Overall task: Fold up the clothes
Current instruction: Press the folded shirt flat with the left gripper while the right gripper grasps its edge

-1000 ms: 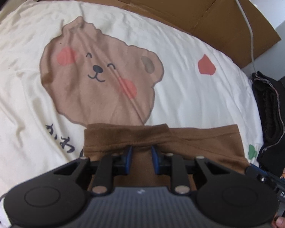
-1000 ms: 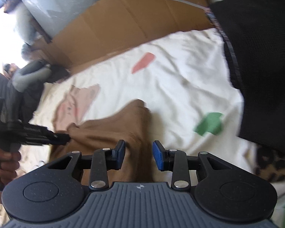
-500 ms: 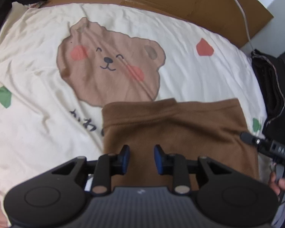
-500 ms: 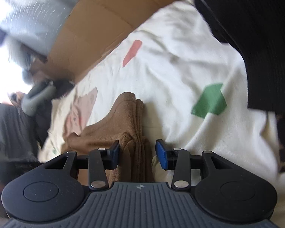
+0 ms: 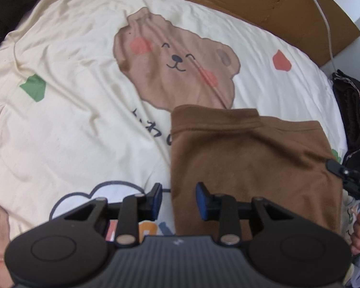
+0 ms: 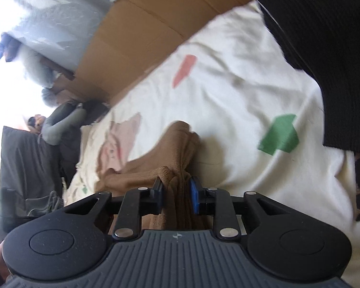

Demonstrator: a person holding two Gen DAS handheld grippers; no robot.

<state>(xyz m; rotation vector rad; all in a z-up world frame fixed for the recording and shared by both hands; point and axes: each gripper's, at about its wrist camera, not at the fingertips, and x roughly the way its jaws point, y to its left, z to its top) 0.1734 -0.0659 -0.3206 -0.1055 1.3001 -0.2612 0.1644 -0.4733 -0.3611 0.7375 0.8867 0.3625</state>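
Clamping the brown garment, the right tool hides its edge; left tool released.

Your work surface is a bed under a cream sheet printed with a bear face, green and red patches. On it, near and right, lies the folded brown garment; dark clothing sits along its right edge.
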